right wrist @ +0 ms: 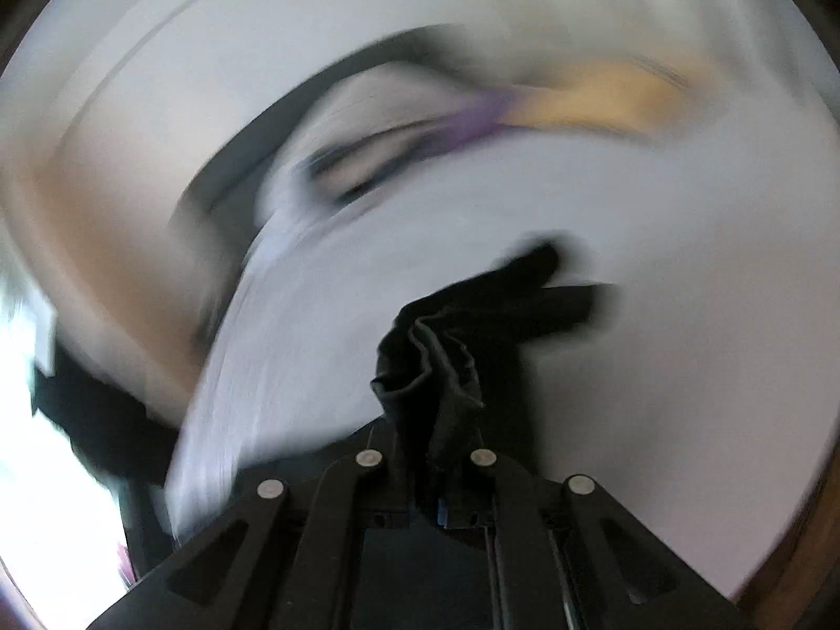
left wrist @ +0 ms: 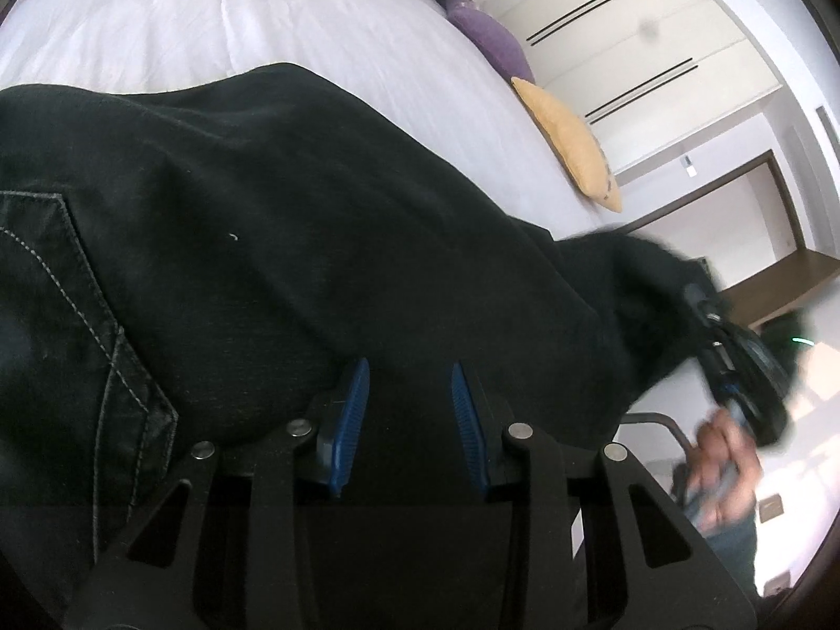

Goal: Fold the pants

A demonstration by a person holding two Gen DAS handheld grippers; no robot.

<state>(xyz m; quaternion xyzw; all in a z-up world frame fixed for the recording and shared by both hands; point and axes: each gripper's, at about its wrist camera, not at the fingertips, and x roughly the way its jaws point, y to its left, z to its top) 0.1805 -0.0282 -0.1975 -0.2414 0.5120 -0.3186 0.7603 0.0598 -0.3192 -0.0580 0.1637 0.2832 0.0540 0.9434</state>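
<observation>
The left claw [left wrist: 410, 404] hovers with jaws apart just above the black pants [left wrist: 294, 241] on the white bed [left wrist: 220, 16]. The right claw [right wrist: 436, 464], tilted low, pinches a bunched pants end; yellow pillow [left wrist: 569, 142] and purple pillow [left wrist: 493, 42] lie at the bed's edge.

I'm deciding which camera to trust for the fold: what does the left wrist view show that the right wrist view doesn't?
Only the left wrist view shows the left gripper open over the black pants, a stitched pocket, and the person's hand. Only the right wrist view, heavily blurred, shows the right gripper shut on a bunched piece of the pants. Both show the white bed and the yellow and purple pillows.
</observation>
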